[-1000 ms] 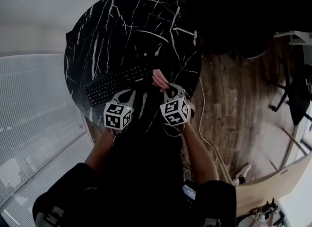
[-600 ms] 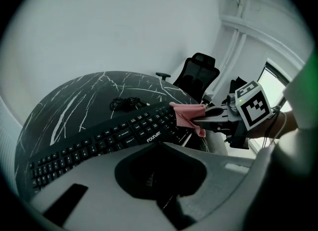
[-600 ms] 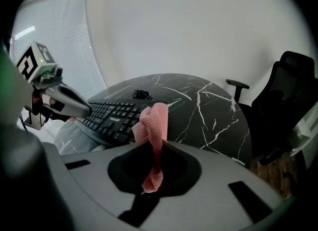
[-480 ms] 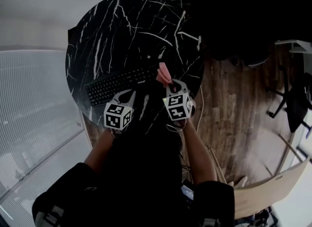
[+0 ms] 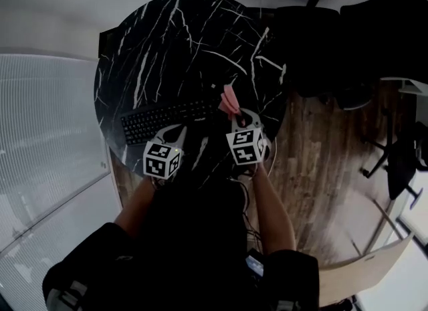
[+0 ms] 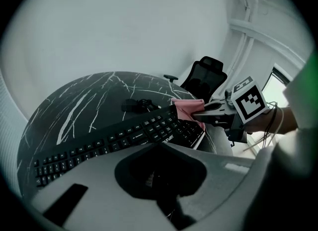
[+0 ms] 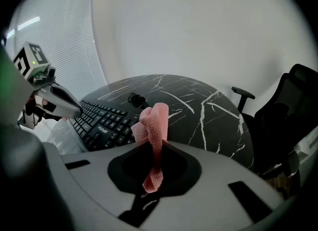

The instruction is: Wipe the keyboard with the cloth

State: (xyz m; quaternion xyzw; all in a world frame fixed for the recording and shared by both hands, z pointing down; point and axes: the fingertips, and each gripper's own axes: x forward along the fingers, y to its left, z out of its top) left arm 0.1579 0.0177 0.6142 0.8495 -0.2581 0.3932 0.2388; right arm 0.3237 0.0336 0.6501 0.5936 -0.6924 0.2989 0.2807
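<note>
Head view: I read the keyboard (image 5: 170, 117) at the near left edge of the round black marble table (image 5: 180, 35). The right gripper (image 5: 239, 114) stands at the keyboard's right end, with the pink cloth (image 5: 229, 99) projecting from its tip. The left gripper (image 5: 172, 131) sits on the near side of the keyboard.

Left gripper view: jaws are together with nothing between them. The keyboard runs across just beyond them.

Right gripper view: jaws are clamped on the cloth, which rises folded above them beside the keyboard's right end. I cannot confirm contact with the keys. An office chair (image 7: 290, 111) stands beyond the table.
</note>
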